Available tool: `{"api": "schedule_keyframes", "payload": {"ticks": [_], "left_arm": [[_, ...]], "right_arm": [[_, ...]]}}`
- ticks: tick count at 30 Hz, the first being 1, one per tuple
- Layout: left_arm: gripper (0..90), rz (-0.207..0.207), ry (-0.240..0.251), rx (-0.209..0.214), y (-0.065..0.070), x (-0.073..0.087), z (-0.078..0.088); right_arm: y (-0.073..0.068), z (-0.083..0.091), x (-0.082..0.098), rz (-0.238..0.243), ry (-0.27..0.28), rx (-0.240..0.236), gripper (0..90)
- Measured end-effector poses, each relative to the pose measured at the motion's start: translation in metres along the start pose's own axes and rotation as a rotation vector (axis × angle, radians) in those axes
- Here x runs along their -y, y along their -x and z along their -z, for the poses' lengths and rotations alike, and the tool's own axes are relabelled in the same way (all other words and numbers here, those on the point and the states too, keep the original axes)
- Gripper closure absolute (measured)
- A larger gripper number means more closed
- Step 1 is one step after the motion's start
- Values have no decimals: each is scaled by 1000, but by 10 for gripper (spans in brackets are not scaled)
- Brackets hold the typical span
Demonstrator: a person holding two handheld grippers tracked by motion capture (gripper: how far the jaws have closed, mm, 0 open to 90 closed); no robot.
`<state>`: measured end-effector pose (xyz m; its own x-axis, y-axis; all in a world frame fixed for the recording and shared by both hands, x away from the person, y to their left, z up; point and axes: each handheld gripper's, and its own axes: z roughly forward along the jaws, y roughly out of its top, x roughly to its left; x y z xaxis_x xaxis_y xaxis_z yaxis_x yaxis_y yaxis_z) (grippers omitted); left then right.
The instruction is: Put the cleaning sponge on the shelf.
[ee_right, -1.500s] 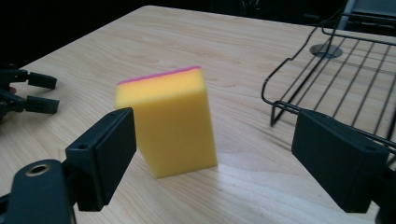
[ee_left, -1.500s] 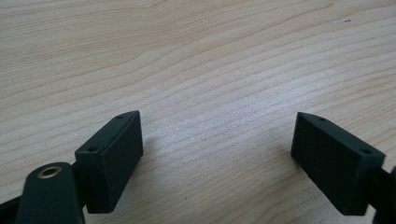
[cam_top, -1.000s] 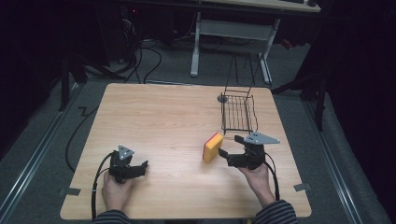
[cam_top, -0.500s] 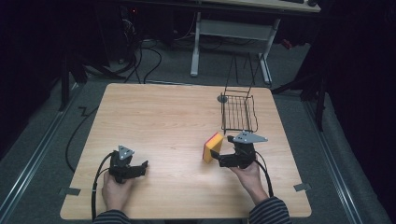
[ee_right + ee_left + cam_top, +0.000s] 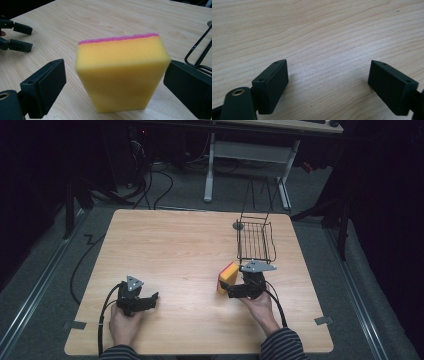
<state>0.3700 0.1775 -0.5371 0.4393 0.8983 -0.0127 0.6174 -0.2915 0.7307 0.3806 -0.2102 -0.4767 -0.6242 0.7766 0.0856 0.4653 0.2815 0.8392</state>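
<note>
- The sponge [image 5: 228,277], yellow with a pink top layer, stands on one narrow edge on the counter [image 5: 170,250], right of centre and just in front of the wire basket [image 5: 254,241].
- The right gripper [image 5: 223,289] sits just behind the sponge, its fingers [image 5: 43,87] on either side of it; they have just been opening. On the left a clear gap shows; the right pad is at or almost at the sponge, and I cannot tell which.
- The left gripper [image 5: 155,297] rests low on the counter near the front left, well apart from the sponge, fingers [image 5: 270,85] wide with bare wood between them.
</note>
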Motion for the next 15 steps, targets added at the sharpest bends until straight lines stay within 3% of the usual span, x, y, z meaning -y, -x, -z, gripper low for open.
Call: {"api": "schedule_keyframes", "payload": {"ticks": [15], "left_arm": [[171,-1,0,1,0,0,0]], "right_arm": [[1,-20,5,-20,-38,12,53]]}}
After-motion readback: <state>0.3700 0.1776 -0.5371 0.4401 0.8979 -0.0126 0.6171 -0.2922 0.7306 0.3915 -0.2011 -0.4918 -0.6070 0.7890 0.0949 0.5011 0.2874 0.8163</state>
